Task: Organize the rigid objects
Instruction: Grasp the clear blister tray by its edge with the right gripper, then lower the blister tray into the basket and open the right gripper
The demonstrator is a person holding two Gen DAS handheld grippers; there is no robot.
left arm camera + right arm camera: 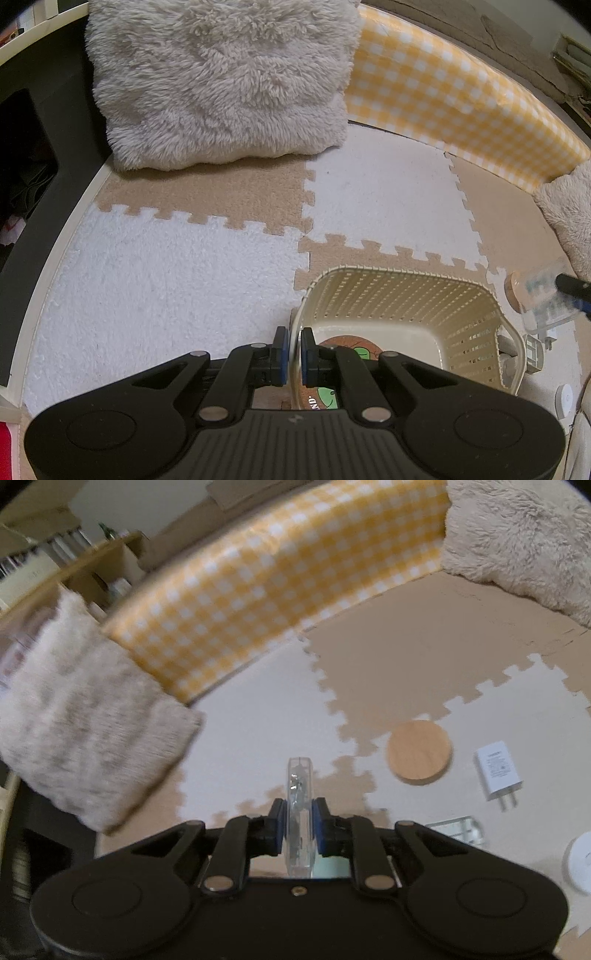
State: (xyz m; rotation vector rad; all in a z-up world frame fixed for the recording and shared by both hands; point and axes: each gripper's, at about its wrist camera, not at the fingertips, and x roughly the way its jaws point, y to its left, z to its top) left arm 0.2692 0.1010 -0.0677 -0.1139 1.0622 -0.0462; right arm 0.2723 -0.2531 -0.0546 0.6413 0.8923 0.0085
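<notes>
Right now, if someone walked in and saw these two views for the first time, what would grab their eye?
Probably the right claw, shut on a clear plastic case held edge-on above the puzzle-piece floor mat. Next, the left claw pinching the rim of a cream slotted basket that has a frog-print coaster in its bottom. Behind both runs a yellow checked bolster, with fluffy cushions against it.

**Cream, Tan and Yellow Check Across the Floor**

The floor mat (221,229) is laid in interlocking tan and white tiles. A yellow-and-white gingham panel (266,590) is seen behind it. The fluffy cushion (221,81) is cream. The perforated basket (406,295) is ivory. The round lid (419,752) is pale wood-toned, the plug adapter (496,770) white, and the held case (300,812) clear. Both grippers are black with blue pads (282,356).
</notes>
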